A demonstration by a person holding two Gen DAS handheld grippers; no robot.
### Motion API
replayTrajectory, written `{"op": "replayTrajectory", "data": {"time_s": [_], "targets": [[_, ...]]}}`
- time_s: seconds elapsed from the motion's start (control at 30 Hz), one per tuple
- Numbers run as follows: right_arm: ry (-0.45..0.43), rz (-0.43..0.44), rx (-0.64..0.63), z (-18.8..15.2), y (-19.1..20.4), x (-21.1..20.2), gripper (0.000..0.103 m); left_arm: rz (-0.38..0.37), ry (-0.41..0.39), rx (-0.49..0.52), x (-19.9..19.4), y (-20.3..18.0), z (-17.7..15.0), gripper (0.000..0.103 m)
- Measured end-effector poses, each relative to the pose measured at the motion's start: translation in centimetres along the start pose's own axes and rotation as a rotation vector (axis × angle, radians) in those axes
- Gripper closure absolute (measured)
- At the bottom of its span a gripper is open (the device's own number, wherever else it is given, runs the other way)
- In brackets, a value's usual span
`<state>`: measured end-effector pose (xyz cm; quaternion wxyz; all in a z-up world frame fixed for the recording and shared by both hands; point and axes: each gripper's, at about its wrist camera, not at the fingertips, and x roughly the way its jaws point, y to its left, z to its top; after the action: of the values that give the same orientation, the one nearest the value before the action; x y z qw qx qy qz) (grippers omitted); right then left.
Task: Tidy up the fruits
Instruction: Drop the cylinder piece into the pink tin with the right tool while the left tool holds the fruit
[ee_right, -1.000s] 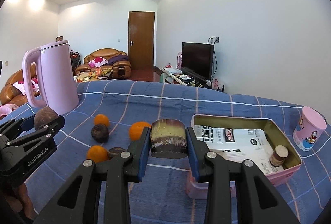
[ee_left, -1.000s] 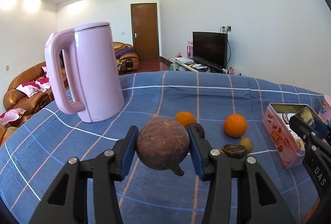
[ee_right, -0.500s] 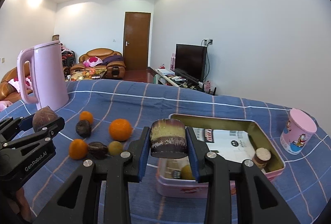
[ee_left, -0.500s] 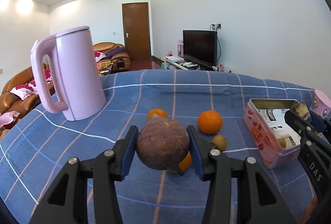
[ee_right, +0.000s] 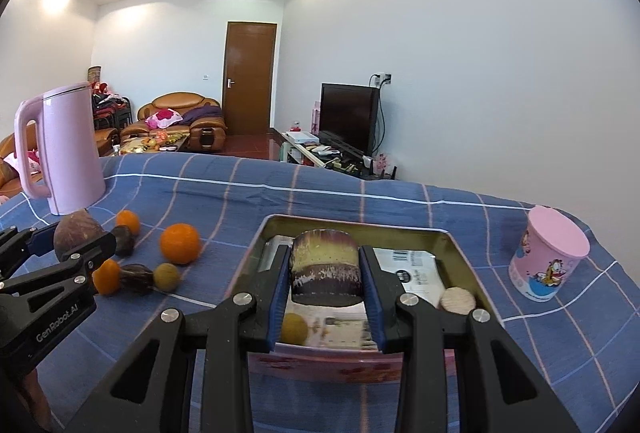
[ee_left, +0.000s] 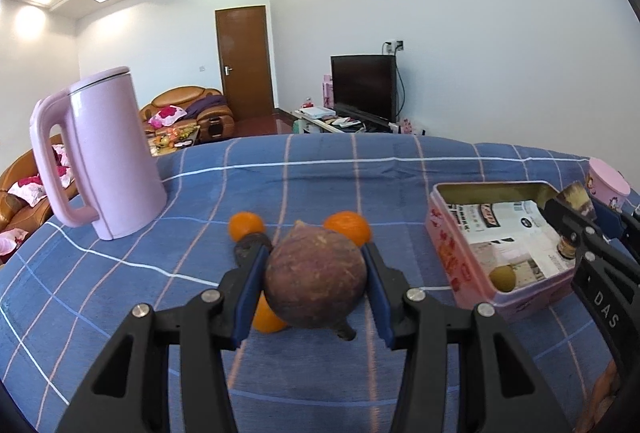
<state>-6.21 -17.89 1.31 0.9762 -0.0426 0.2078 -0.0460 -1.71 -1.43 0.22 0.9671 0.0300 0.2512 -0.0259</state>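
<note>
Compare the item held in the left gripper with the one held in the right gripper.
The round purple fruit in the left gripper is ball-shaped with a dull, even brownish-purple skin; the cut cane piece in the right gripper is a short cylinder banded yellow-green and dark purple. The fruit hangs over the blue cloth near the oranges; the cane piece hangs over the pink tin. Both are clamped between blue pads, off the table.

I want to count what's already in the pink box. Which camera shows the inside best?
The right wrist view: it looks down into the pink tin, showing paper, a yellow fruit and a sugarcane piece. The left wrist view shows it sideways, partly blocked by the right gripper.
</note>
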Motion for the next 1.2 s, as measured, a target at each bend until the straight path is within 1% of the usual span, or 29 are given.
{"op": "replayTrajectory", "data": {"time_s": [0.3, 0.57, 0.73, 0.8, 0.87, 1.0, 1.13, 1.2], "targets": [[0.006, -0.044, 0.023, 0.0, -3.4, 0.4, 0.067, -0.03, -0.001, 0.019, 0.2, -3.1, 0.3, 0.053], [0.014, -0.092, 0.046, 0.1, -6.4, 1.1, 0.067, -0.062, -0.012, 0.015, 0.3, -4.8, 0.6, 0.053], [0.019, -0.137, 0.083, 0.2, -8.5, 1.4, 0.067, -0.107, -0.013, 0.041, 0.7, -6.7, 0.9, 0.053], [0.024, -0.153, 0.103, 0.2, -9.3, 1.6, 0.067, -0.138, -0.008, 0.053, 1.0, -7.7, 1.1, 0.053], [0.028, -0.161, 0.122, 0.3, -10.0, 1.9, 0.067, -0.147, -0.009, 0.06, 1.3, -8.4, 1.3, 0.053], [0.042, -0.155, 0.144, 0.4, -10.4, 2.6, 0.067, -0.224, 0.026, 0.077, 2.3, -10.4, 1.8, 0.053], [0.086, -0.08, 0.188, 0.1, -10.7, 3.7, 0.067, -0.292, 0.063, 0.078, 3.4, -11.7, 2.2, 0.053], [0.116, -0.042, 0.191, 0.0, -10.4, 4.4, 0.067, -0.303, 0.098, 0.074, 4.3, -12.4, 2.4, 0.053]]}}
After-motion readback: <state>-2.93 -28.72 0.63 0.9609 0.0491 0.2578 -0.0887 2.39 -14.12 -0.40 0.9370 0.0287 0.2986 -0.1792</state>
